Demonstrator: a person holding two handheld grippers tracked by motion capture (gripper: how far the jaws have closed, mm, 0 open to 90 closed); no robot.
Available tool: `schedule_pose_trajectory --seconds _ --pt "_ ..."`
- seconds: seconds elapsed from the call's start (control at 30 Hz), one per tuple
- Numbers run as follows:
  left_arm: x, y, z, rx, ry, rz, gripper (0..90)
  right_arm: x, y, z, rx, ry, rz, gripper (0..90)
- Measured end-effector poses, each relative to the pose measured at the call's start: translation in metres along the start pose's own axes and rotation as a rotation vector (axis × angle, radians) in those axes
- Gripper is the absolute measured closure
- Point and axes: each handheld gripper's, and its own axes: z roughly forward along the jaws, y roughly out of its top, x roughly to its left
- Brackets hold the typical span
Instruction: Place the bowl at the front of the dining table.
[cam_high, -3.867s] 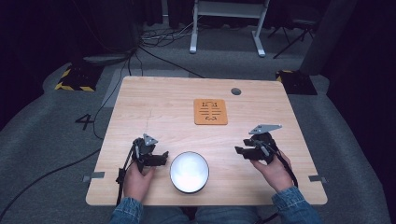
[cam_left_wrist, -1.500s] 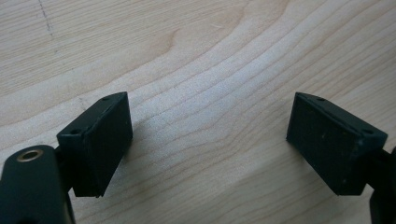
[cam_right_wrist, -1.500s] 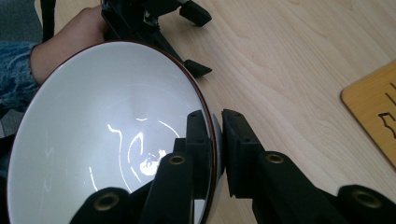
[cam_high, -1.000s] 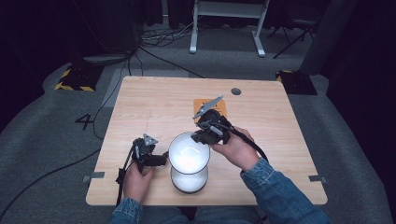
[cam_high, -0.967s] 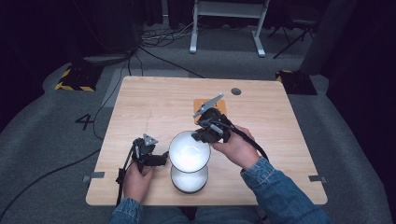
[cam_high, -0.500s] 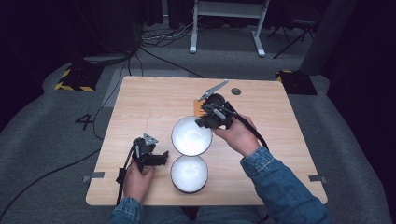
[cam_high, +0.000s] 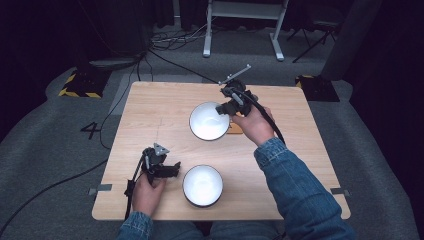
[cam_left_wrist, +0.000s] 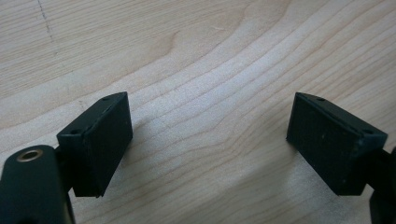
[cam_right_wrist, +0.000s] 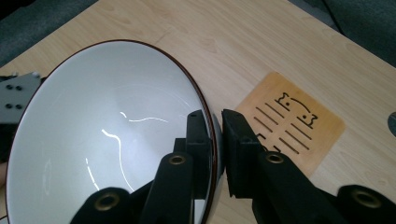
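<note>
Right gripper view — glossy white bowl (cam_right_wrist: 93, 140), thin dark rim.

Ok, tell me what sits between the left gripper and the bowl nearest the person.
Nothing: in the high view only a short bare strip of wooden table separates the left gripper from the near bowl.

Overhead view faces table (cam_high: 165, 107); claw cameras close
</note>
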Motion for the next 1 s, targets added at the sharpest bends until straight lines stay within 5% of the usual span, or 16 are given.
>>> schedule_pose_trajectory --seconds 0.67,1.0 --pt "0.000 0.000 0.000 0.000 -0.004 -0.002 14.5 -0.049 0.030 0.028 0.000 -0.074 0.148 81.3" --pt "0.000 0.001 0.000 0.004 -0.003 0.001 14.5 -0.084 0.040 0.042 -0.007 -0.113 0.289 81.4"
